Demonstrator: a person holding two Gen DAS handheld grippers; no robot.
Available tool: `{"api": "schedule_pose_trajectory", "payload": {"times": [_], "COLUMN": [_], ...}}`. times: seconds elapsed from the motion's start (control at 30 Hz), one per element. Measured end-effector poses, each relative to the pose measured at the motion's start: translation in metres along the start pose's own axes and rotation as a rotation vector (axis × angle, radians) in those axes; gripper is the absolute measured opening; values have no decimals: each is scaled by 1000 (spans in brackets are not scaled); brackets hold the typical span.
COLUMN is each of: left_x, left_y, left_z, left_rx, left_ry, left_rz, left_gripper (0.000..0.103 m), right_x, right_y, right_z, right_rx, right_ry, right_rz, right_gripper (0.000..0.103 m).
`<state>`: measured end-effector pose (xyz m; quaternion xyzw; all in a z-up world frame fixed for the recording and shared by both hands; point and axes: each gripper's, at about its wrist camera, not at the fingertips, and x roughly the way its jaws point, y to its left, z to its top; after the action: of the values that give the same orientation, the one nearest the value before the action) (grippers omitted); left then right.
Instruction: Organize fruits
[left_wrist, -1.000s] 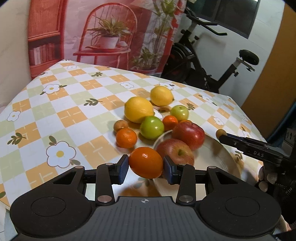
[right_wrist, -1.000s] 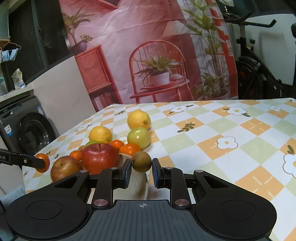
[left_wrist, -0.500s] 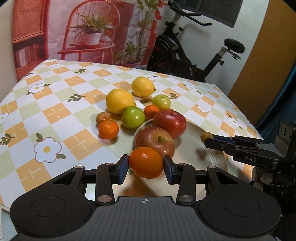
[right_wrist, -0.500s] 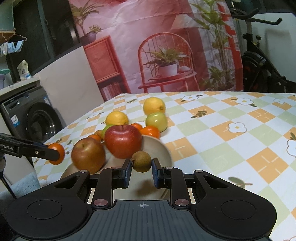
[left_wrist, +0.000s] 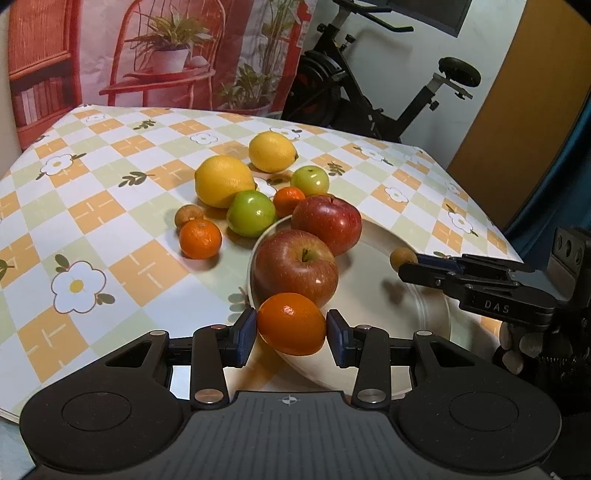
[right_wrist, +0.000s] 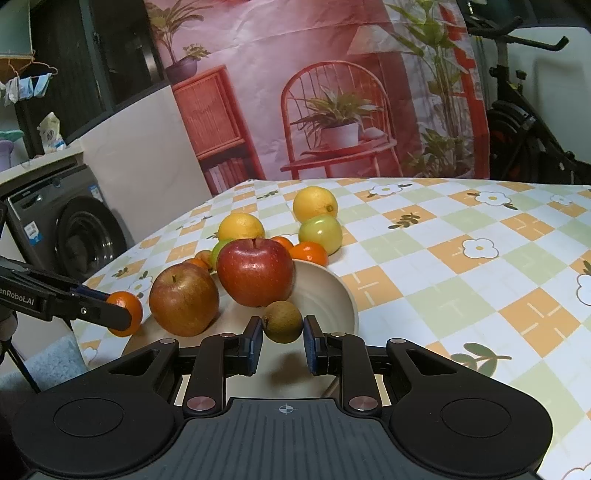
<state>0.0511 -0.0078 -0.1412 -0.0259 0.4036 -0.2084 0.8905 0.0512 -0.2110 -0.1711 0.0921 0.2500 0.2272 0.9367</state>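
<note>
Fruit is going onto the plate (left_wrist: 424, 306). Left fingers (left_wrist: 291, 336) pinch an orange (left_wrist: 290, 323) over the plate's near rim, beside two apples (left_wrist: 295, 267). Right fingers (right_wrist: 283, 340) pinch a small brown fruit (right_wrist: 282, 321) above the plate. Next, I think: lower both and let go gently.

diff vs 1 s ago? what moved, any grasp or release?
Both grippers came in over the plate: the left gripper brought its orange above the near rim, and the right gripper carried the small brown fruit further over the dish. No grasp or release; both stay clamped. The two red apples and the loose fruit on the tablecloth are unmoved.
</note>
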Motion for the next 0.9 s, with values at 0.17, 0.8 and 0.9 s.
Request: {"api": "schedule_pose_trajectory", "payload": {"times": [0.17, 0.8, 0.9], "left_x": [5, 9, 9], "left_y": [-1, -5, -4], "left_z": [-1, -1, -1], "left_rx": [5, 26, 23], "left_ry": [19, 27, 19], "left_rz": [0, 6, 14], "left_gripper": [43, 48, 54], "right_x": [0, 3, 3], "right_y": [1, 2, 3], "right_z": [0, 1, 1], "right_rx": [-11, -25, -29], "right_ry": [5, 20, 23], "right_rz": [2, 3, 4], "right_gripper": [22, 26, 27]}}
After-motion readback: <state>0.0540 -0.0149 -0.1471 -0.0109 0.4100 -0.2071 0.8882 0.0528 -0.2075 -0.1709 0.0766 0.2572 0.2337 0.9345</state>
